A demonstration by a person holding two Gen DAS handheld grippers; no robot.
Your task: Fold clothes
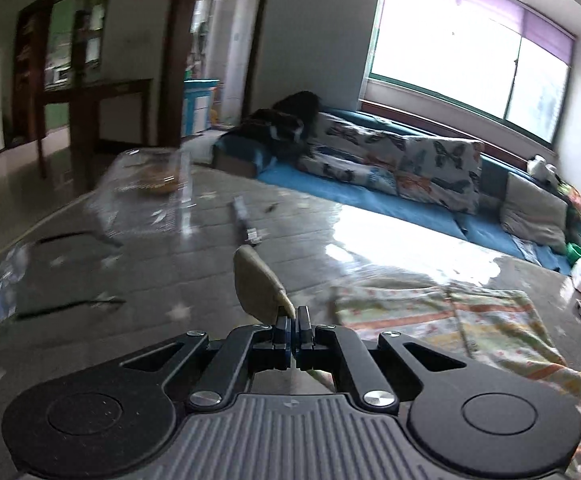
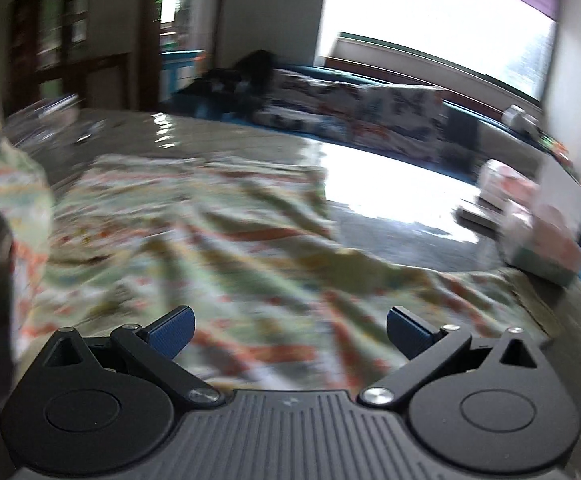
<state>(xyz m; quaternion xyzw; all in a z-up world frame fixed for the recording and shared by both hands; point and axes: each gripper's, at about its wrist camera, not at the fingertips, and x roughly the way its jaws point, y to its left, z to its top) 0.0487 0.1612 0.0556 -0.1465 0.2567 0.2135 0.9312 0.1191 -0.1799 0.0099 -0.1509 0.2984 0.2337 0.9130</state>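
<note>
A light garment with green, orange and white print lies rumpled on the glossy grey table. My left gripper is shut on a corner of this garment, lifted above the table; the rest of the garment lies to its right. My right gripper is open and empty, low over the near part of the garment. A raised piece of the garment shows at the left edge of the right wrist view.
A clear plastic container with food stands at the table's far left. A remote-like item lies mid-table. Tissue boxes sit at the right edge. A blue sofa with butterfly cushions runs behind the table.
</note>
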